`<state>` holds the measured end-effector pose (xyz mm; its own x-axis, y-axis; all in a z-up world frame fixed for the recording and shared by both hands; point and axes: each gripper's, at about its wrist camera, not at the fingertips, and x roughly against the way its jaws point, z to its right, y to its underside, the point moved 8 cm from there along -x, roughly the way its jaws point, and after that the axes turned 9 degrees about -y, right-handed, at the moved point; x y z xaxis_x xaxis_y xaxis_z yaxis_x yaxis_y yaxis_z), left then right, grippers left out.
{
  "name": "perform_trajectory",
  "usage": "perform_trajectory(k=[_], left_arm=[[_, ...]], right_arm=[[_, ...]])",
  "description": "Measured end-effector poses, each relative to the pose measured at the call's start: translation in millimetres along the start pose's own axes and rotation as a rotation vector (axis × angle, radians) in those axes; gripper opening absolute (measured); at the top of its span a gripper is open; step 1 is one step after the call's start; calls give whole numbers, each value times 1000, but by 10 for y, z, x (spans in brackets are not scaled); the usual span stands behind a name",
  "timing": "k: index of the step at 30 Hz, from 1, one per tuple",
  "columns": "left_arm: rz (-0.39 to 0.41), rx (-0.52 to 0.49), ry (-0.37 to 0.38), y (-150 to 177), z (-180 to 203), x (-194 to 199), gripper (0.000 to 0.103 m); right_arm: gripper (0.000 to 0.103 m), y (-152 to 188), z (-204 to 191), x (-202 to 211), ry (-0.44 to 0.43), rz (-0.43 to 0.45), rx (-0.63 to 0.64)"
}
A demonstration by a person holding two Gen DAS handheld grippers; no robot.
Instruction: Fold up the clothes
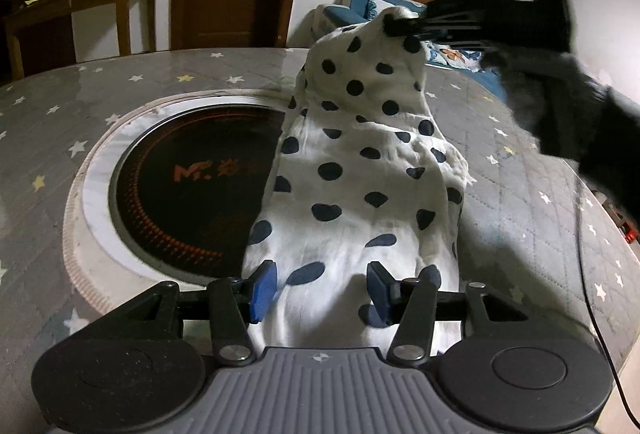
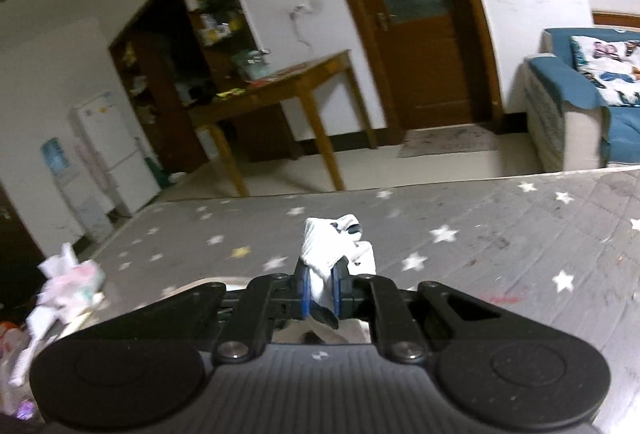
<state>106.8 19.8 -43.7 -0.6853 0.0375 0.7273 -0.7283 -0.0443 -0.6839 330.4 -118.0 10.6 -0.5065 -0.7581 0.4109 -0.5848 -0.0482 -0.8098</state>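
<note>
Pinching the far end of the polka-dot garment [image 1: 360, 154], the right gripper [image 1: 394, 24] reaches in from the upper right of the left wrist view, tilted a little downward, with a dark-gloved hand [image 1: 560, 102] behind it. Its jaws are closed tight on a bunched corner of the white cloth, and in the right wrist view that corner [image 2: 336, 246] sticks up between the blue pads [image 2: 304, 290], which press on it from both sides.

From that raised corner the garment slopes down toward the left gripper [image 1: 322, 288], so its long axis runs from the near edge of the table up and away to the lifted end. Its lower part lies on the grey star-patterned table cover [image 1: 520, 194] and overlaps the right edge of the black round hotplate [image 1: 192, 186] set in the tabletop.

The left gripper points steeply down at the near end of the garment. Its jaws stand about half open, one blue pad [image 1: 262, 290] on each side of a ridge of cloth, and the pads do not visibly press on it.
</note>
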Motion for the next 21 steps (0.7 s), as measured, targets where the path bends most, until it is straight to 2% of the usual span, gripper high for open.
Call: perform_trajectory(k=[10,21], left_arm=[[-7,10,-33,128,-106,69,56],[33,13,-58,158,-163,231,58]], right_arm=[[9,515,-913,402,-171,-63,35],[9,929,-1453,560,-232,-132,86]])
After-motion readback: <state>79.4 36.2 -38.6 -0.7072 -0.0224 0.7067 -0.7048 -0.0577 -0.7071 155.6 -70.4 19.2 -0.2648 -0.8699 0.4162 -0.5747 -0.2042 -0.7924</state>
